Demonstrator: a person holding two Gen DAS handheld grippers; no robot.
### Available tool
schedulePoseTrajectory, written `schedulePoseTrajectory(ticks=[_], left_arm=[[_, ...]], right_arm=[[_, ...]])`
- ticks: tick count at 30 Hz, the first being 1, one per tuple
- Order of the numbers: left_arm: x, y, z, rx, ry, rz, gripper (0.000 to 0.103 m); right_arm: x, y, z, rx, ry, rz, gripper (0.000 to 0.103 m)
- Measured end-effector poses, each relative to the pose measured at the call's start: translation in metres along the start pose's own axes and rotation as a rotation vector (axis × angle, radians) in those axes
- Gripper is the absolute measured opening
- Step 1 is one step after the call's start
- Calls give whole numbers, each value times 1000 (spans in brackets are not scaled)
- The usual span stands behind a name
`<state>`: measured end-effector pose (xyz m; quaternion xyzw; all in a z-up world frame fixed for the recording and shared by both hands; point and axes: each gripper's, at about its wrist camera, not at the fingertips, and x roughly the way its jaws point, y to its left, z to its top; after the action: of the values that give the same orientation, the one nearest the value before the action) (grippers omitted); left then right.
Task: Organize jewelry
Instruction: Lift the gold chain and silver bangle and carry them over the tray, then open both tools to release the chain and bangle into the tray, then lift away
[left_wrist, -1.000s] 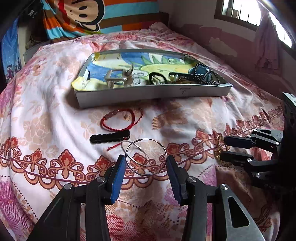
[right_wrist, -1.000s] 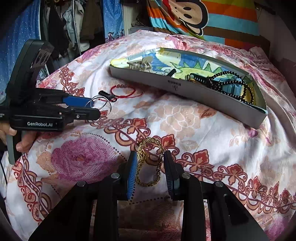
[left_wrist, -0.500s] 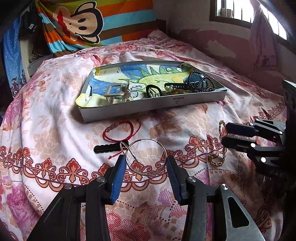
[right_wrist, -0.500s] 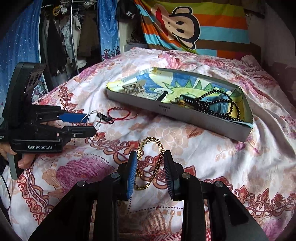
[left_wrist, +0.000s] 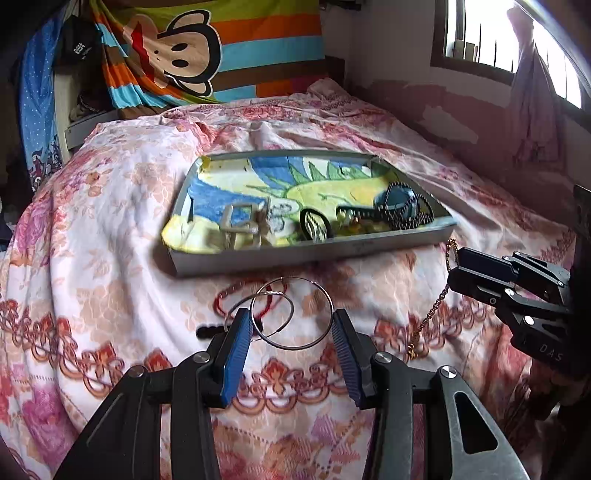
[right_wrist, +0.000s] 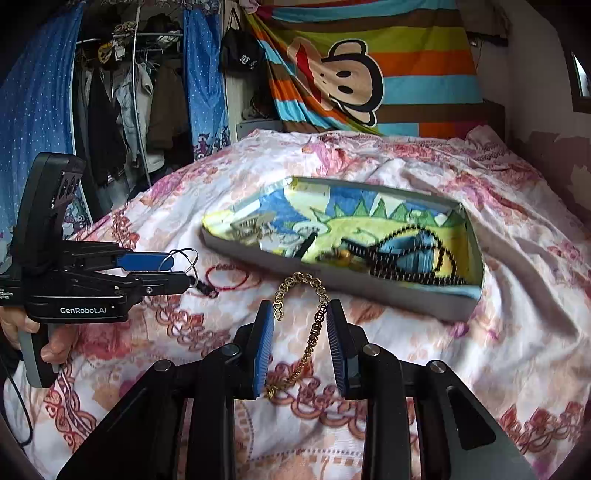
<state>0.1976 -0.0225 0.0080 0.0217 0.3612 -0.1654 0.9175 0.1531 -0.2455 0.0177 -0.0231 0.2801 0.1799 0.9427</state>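
Left wrist: left gripper (left_wrist: 291, 328) jaws clenched on hoops (left_wrist: 291, 314), off bed (left_wrist: 110, 221). Right gripper (right_wrist: 300, 334) gripping gold chain (right_wrist: 314, 325), near tray (right_wrist: 458, 310) front edge.

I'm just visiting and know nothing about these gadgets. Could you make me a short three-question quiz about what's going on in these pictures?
1. True or false: the left gripper holds two thin silver hoop rings.
2. What hangs from the right gripper? A) a black bead necklace B) a gold chain bracelet C) a red cord bracelet
3. Fill in: the shallow grey tray with a cartoon dinosaur lining lies on the floral ____.

Key:
1. True; the hoops sit between its blue pads, lifted off the bedspread.
2. B; the black bead necklace lies in the tray, the red cord bracelet on the bed.
3. bedspread
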Motion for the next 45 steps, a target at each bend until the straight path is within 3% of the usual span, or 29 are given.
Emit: schedulePoseTrajectory(ticks=[9,16,22,28,29,31,33,34,38,43,45], left_arm=[[25,21,85,-62,-86,-17,42],[77,33,105,-127,-43,-6,42],[101,33,95,-136,8,-8,43],[110,34,88,-153,59,-32,44],[109,34,87,-157,64,-34,47],[107,34,86,-167,66,-39,69],[100,33,86,-182,46,-29,76],[97,32,86,-185,42,-26,78],[78,29,83,-197,30,-13,79],[35,21,72,-198,-60,18,99],[14,14,66,-181,-98,34,99]], right_arm=[[25,-28,65,37,-109,-21,26],[64,-51,98,142,-165,-28,26],[92,-60,89,176,-115,-42,26],[109,-66,66,159,29,-57,27],[110,-66,63,150,50,-67,27],[109,-68,60,138,73,-81,29],[104,-71,57,136,84,-102,42],[100,-73,56,139,81,-102,49],[79,-74,51,130,70,-124,53],[34,-59,46,100,2,-145,70],[12,-51,42,93,-34,-152,77]])
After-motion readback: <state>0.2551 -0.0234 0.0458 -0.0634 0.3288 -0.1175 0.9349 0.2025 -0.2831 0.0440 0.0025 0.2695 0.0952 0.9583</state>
